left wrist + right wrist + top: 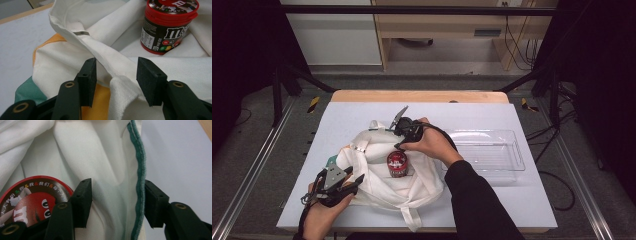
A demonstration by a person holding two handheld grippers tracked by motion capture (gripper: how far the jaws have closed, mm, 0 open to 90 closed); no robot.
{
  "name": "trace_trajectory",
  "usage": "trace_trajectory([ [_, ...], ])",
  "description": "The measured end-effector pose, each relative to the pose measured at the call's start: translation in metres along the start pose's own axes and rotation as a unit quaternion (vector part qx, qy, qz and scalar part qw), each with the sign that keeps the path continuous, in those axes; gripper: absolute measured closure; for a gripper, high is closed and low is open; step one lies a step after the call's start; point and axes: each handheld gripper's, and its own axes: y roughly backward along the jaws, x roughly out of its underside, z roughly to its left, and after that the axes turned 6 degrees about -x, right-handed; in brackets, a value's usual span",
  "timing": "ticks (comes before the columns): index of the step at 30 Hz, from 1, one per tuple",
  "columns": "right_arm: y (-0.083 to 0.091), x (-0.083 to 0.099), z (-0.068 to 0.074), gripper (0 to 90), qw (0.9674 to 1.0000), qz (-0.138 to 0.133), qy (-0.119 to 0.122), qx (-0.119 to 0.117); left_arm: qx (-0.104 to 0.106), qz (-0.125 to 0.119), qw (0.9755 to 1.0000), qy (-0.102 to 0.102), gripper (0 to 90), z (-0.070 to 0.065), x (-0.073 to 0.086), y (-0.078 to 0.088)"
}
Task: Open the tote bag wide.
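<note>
A white cloth tote bag (377,172) lies crumpled on the table, and a red-lidded candy can (397,164) stands upright on it. My left gripper (354,181) is at the bag's near left corner. Its jaws are open around a raised fold of the bag's rim (110,57), with gaps on both sides, and the candy can (170,27) is beyond them. My right gripper (401,142) points down at the bag's far edge, just behind the can. Its open jaws straddle the green-stitched hem (140,170), with the can's lid (30,200) beside the left jaw.
A clear plastic tray (492,150) sits to the right of the bag. The white table top (512,200) ends at a wooden strip at the back. Dark frame legs and cables stand on the floor around the table.
</note>
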Motion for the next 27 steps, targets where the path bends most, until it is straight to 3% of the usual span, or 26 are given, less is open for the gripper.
trace_trajectory([
  [3,-0.001,0.000,0.000,50.2,0.9999,0.004,0.009,-0.004,0.001,0.001,1.0000,0.001,52.4,0.000,0.000,0.000],
  [4,-0.002,0.000,0.000,55.4,1.0000,0.005,0.008,-0.002,0.000,0.003,1.0000,0.002,52.8,0.000,0.000,0.000],
  [11,0.000,0.003,0.003,67.5,0.9995,0.012,0.029,-0.007,0.000,0.000,1.0000,0.005,56.7,0.001,-0.001,0.000],
  [14,0.000,0.003,0.006,80.3,0.9991,0.018,0.039,-0.002,0.001,0.002,1.0000,0.006,59.3,0.001,-0.001,0.000],
  [16,0.000,0.003,0.007,83.9,0.9990,0.018,0.039,0.004,0.003,0.004,1.0000,0.006,62.1,0.001,-0.001,0.000],
  [22,0.005,0.002,0.007,85.5,0.9992,0.004,0.036,0.019,0.012,0.017,0.9998,-0.003,70.4,0.001,0.001,-0.001],
  [27,0.017,0.003,0.002,86.0,0.9987,-0.028,0.018,0.039,0.021,0.021,0.9995,-0.010,79.5,0.002,0.000,0.000],
])
